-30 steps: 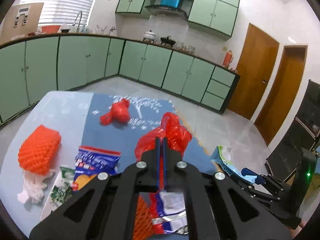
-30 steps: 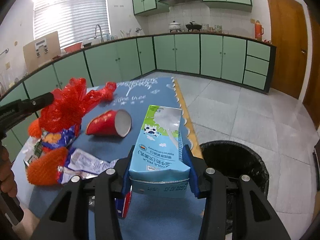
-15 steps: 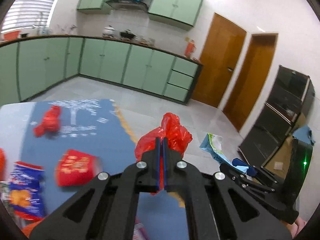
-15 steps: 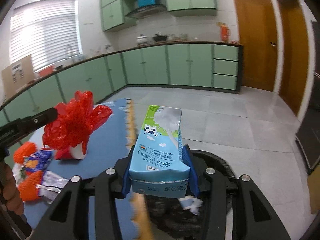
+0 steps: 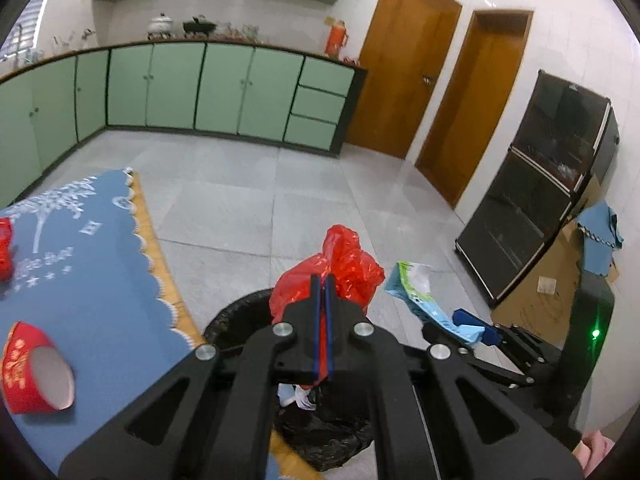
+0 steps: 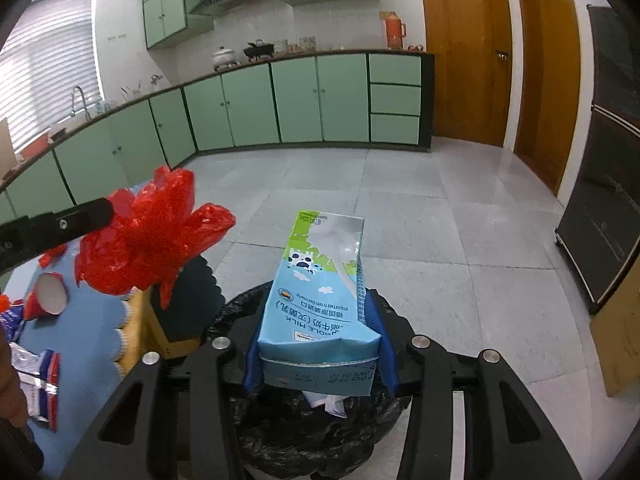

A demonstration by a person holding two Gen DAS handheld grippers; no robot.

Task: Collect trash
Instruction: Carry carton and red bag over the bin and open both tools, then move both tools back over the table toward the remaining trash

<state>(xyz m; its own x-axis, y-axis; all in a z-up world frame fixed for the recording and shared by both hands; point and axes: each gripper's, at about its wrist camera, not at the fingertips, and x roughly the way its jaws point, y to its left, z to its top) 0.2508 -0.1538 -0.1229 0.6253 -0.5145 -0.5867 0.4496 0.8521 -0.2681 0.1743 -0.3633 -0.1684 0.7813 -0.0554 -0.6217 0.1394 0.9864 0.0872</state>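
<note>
While both loads hang over the floor beside the desk (image 5: 80, 280), the step in hand looks like the drop into the black-lined bin (image 6: 320, 440), and doing it well means getting each piece over the dark mouth before anything is let go. Going left to right: the left claw (image 5: 323, 280) is pinched fully closed on a crumpled red plastic bag (image 5: 344, 264), which in the right wrist view sits above the desk's scalloped corner and the bin's near rim rather than over the middle; I would carry it further across first, since thin film can drift or cling to the pads, and give it a moment to fall clear. The right claw (image 6: 320, 336) grips a blue milk carton (image 6: 324, 292) across its sides, lying along the jaws with its far end pointing out over the bin; tipping that end down and then spreading the jaws wide should let it slide in without catching the rim. Counting what shows: two claws, one red bag held, one carton held, one bin with some white scraps already inside. On the desk there is one red paper cup (image 5: 36, 372) on its side, one red scrap (image 5: 5, 248) at the left edge, and at least one foil wrapper (image 6: 36, 384), partly cut off.
</note>
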